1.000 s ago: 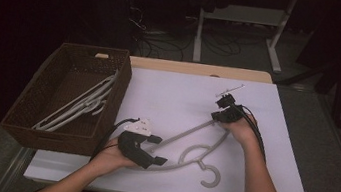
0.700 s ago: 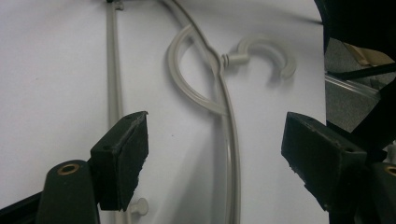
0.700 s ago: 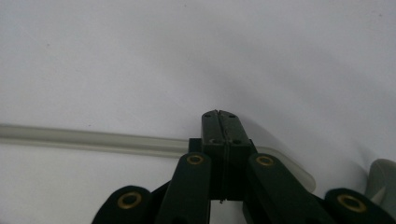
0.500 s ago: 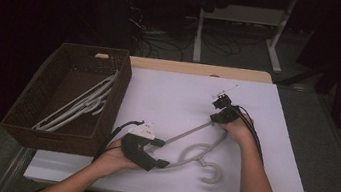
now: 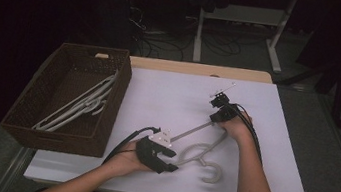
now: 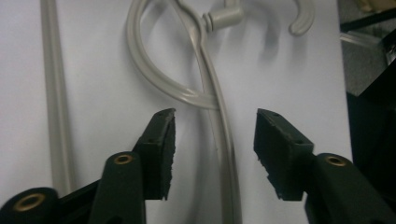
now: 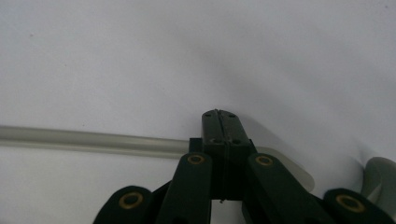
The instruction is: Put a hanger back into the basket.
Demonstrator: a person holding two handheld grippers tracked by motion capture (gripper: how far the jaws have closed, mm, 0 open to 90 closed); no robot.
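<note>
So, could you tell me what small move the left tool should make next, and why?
Probably close the left tool on the hanger. Its jaws are open with the hanger's arm running between them, untouched, while the right tool is shut at the hanger's far end, so closing would give a two-handed hold.

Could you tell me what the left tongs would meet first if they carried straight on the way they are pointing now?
Most likely the grey hanger: its arm runs between the open jaws of the left tongs, and the loop and hook lie just ahead on the white table. How far above the arm they sit is unclear.
</note>
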